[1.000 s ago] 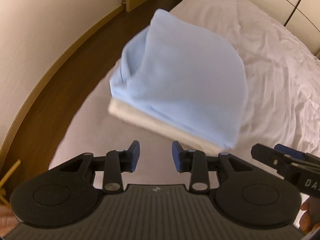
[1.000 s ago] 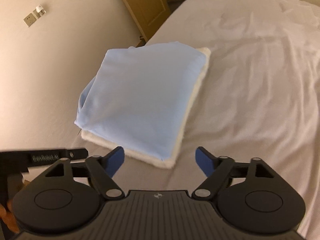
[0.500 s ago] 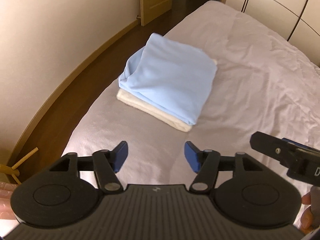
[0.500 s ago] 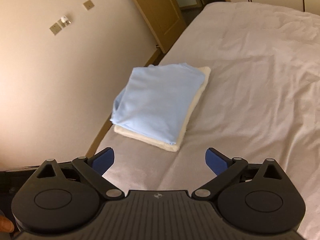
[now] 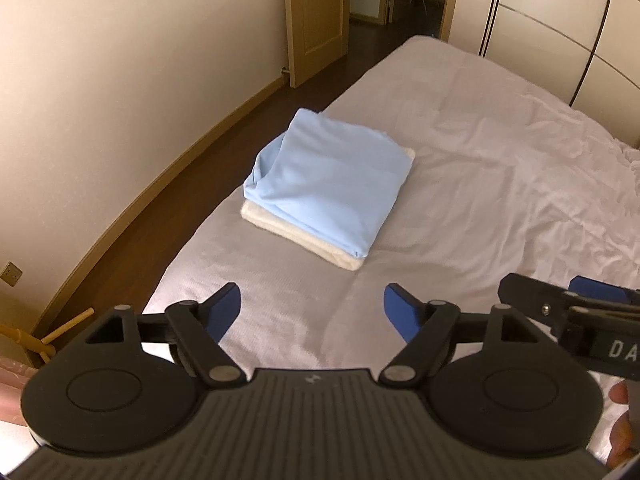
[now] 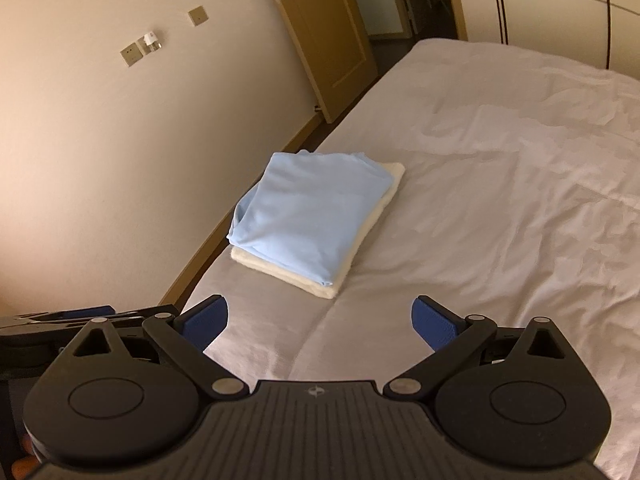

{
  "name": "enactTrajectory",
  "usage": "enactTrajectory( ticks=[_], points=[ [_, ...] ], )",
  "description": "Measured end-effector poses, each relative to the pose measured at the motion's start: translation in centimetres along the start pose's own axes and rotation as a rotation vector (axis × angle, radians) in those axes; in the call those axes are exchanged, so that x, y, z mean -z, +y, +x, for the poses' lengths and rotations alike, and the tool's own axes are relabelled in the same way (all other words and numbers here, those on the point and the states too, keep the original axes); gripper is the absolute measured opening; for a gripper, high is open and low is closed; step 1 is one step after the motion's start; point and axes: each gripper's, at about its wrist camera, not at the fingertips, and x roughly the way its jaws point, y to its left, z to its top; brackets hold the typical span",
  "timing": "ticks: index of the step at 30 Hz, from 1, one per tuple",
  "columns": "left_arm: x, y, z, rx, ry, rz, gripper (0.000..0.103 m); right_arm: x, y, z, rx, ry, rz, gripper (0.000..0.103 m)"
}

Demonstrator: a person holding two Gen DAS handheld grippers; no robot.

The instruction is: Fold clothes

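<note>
A folded light blue garment [image 5: 328, 186] lies on top of a folded cream garment [image 5: 304, 242], stacked near the left edge of the bed [image 5: 500, 184]. The stack also shows in the right wrist view, blue garment [image 6: 308, 212] over cream garment [image 6: 316, 284]. My left gripper [image 5: 312, 312] is open and empty, held back from the stack above the near part of the bed. My right gripper [image 6: 320, 318] is open and empty, also back from the stack. The right gripper's body [image 5: 568, 320] shows at the right edge of the left wrist view.
The bed has a wrinkled white sheet [image 6: 520, 184]. A beige wall [image 5: 120, 100] and dark wood floor [image 5: 192, 168] run along the bed's left side. A wooden door [image 6: 328, 32] stands open at the back. Wardrobe panels [image 5: 560, 32] are at the far right.
Both grippers have pulled back and up from the stack, which now looks smaller and farther. The left gripper's jaws have opened wider. The stack has stayed in place.
</note>
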Motion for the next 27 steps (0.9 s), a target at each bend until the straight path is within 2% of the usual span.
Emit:
enactTrajectory(
  ticks=[11,18,22,27],
  points=[
    [1.6,-0.9,-2.3,-0.047,-0.045,-0.017,0.093,0.3,0.4,-1.3,0.014,0.009,-0.075,0.101],
    [2.2,-0.4,-2.4,-0.075,-0.065,-0.049,0.101,0.2,1.0,-0.7,0.058,0.038,-0.136,0.103],
    [2.5,0.1,-2.3,-0.089,-0.076,-0.087,0.102,-0.1,1.4,-0.5,0.090,0.039,-0.174,0.103],
    [2.6,0.0,-2.0,-0.150,-0.089,-0.086,0.102,-0.4,1.5,-0.2,0.101,0.042,-0.196,0.103]
  ],
)
